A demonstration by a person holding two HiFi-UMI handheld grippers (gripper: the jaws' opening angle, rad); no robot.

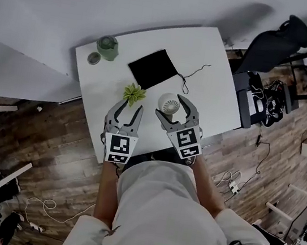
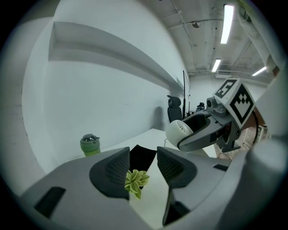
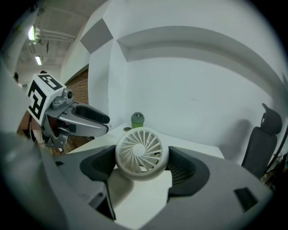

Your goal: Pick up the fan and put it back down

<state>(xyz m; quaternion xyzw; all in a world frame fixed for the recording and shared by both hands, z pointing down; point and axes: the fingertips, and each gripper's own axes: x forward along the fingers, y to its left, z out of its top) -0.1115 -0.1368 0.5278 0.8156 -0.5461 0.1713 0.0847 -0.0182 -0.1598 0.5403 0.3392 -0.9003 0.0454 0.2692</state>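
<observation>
The small white round fan point(image 1: 168, 102) is off the white table point(image 1: 216, 83), held between the pads of my right gripper point(image 1: 172, 106), which is shut on its sides. In the right gripper view the fan point(image 3: 142, 152) fills the gap of the right gripper point(image 3: 142, 168), grille facing the camera. My left gripper point(image 1: 131, 108) hovers to the left of the fan, jaws apart with nothing between them. In the left gripper view, past the left gripper point(image 2: 143, 168), a small green plant point(image 2: 136, 181) lies on the table, and the fan point(image 2: 178, 130) hangs to the right.
A green bottle point(image 1: 107, 48) and a round lid point(image 1: 94, 58) stand at the table's far left. A black cloth point(image 1: 153, 68) with a thin cord point(image 1: 192, 73) lies mid-table. The plant point(image 1: 134, 93) sits just beyond the left gripper. A black office chair point(image 1: 274, 43) stands right of the table.
</observation>
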